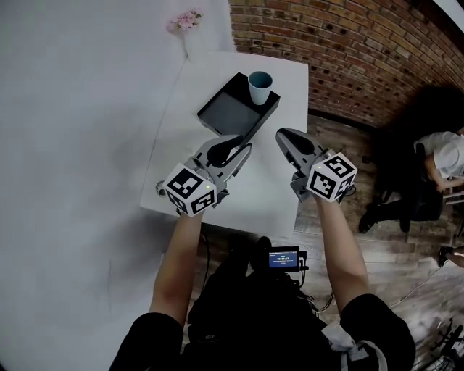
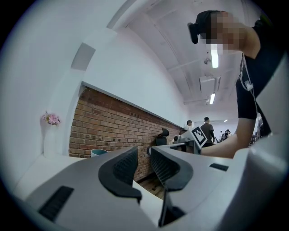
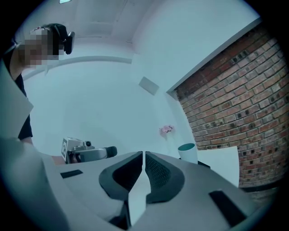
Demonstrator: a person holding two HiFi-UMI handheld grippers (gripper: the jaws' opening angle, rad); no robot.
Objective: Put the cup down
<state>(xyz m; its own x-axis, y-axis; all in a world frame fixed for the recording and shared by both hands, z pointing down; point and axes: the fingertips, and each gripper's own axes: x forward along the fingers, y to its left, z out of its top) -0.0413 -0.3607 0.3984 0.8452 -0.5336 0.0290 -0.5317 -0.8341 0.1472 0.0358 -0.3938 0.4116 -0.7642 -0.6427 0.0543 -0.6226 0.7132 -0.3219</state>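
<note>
A white cup [image 1: 259, 88] with a teal inside stands upright on a dark tray [image 1: 226, 114] at the far end of the white table [image 1: 272, 199]. Neither gripper touches it. My left gripper [image 1: 238, 145] hovers just short of the tray's near edge, its jaws [image 2: 143, 158] a narrow gap apart with nothing between them. My right gripper [image 1: 284, 135] hangs to the right of the tray, and its jaws [image 3: 143, 160] are shut and empty. The cup's rim [image 2: 98, 153] peeks over the left gripper's body. In the right gripper view the cup [image 3: 187, 152] stands ahead to the right.
A white vase of pink flowers [image 1: 186, 22] stands at the table's far left corner. A brick wall [image 1: 348, 51] runs behind the table on the right. A person [image 1: 435, 167] sits on the wooden floor side at far right. A small screen device [image 1: 284, 257] hangs at my waist.
</note>
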